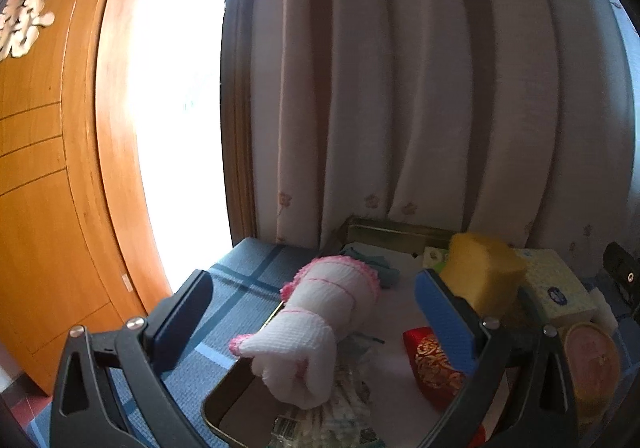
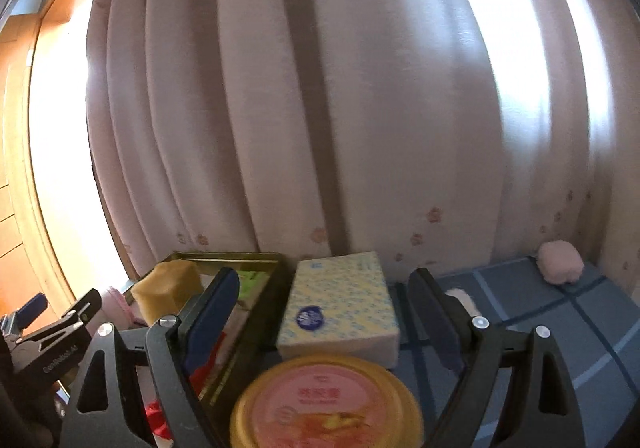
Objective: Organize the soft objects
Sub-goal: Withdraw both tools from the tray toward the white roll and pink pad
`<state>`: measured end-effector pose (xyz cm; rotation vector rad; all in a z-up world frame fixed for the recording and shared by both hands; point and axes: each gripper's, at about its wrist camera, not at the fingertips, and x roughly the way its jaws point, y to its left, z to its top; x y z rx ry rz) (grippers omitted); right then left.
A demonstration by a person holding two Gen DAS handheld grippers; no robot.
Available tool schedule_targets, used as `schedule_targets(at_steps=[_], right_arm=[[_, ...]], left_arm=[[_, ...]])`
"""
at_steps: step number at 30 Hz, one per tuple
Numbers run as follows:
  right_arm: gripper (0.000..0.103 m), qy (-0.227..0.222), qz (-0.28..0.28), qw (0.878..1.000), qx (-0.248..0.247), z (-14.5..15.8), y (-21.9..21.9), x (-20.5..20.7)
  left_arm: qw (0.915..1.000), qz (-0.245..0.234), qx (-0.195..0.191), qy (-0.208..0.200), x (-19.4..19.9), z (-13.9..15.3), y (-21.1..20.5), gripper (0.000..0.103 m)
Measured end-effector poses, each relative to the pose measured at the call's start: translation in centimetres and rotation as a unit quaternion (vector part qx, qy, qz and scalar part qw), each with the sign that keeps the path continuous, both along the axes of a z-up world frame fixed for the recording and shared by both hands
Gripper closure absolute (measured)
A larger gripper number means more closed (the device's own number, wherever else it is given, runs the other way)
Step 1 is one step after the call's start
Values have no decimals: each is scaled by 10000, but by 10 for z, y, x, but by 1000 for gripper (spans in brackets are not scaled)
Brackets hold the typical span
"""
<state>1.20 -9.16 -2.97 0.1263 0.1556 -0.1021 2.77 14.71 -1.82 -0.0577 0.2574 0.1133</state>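
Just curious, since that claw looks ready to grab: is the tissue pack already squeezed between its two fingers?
No, the right claw stands wide open, with the tissue pack lying untouched between its fingers.

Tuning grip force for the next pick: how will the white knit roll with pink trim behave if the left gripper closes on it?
The white knit roll looks soft and waffle-textured, so it will likely squash between the pads rather than slip. It seems light for its bulk. Its loose end hangs over the tin rim, so it may sag or unroll if the left gripper takes it at one end.
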Motion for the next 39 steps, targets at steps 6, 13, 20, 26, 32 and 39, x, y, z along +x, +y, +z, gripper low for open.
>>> schedule_targets(at_steps=[6, 13, 20, 26, 32, 39], right_arm=[[15, -145, -98, 9998, -52, -3, -14, -12], [15, -159, -197, 9996, -123, -6, -28, -23], [15, -102, -416, 9990, -122, -10, -54, -37], [15, -187, -639, 9978, -79, -10, -78, -51], [15, -293, -910, 9952, -194, -8, -99, -64], [15, -298, -1234, 9917, -192, -7, -137, -75]], left_arm=[[9996, -206, 70, -183, -12, 2, -10, 1], [9995, -245, 91, -165, -23, 2, -29, 1], [9994, -285, 117, -134, -32, 0, -54, 1], [9988, -448, 170, -108, -40, -1, -77, 1], [9977, -632, 230, -64, -47, -3, -102, 1], [9959, -854, 280, -37, -54, -3, -124, 1]])
